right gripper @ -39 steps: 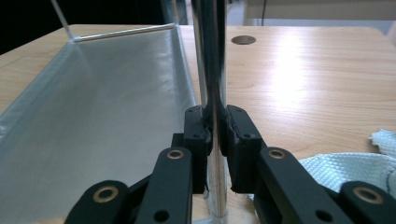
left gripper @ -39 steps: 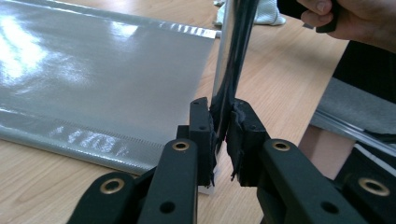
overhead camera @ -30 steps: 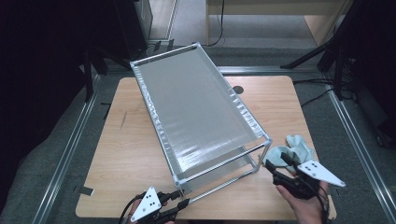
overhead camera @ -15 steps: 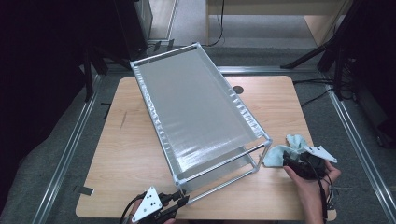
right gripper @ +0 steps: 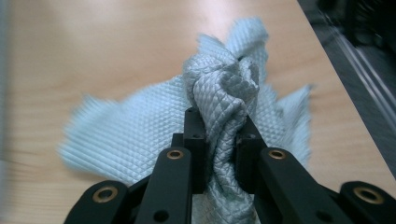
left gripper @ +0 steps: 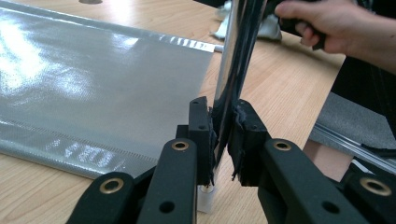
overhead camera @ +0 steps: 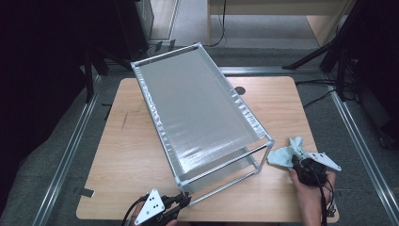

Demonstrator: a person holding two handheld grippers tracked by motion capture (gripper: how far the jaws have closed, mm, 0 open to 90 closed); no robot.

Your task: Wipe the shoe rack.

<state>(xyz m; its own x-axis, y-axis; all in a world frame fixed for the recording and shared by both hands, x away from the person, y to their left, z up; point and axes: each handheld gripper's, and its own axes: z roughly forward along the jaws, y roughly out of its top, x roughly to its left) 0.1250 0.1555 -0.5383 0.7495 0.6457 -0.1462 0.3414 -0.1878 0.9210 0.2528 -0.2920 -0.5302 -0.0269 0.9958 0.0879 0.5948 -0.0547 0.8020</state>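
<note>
The left gripper (left gripper: 223, 135) has its jaws clenched on the near corner post (left gripper: 233, 70) of the metal rack (overhead camera: 202, 108), which stands on the wooden counter (overhead camera: 122, 155). The right gripper (right gripper: 219, 135) has just been closing its jaws, and they now grasp a bunched fold of the light blue cloth (right gripper: 140, 135), which lies on the counter just beside the rack's right end.

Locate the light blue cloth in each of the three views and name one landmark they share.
High view: the light blue cloth lies at lower right on the table, right of the metal rack.
Left gripper view: a pale scrap of it at top centre, behind the rack's post.
Right gripper view: centre, bunched between the right gripper's jaws.
Shared landmark: the wooden tabletop.
</note>
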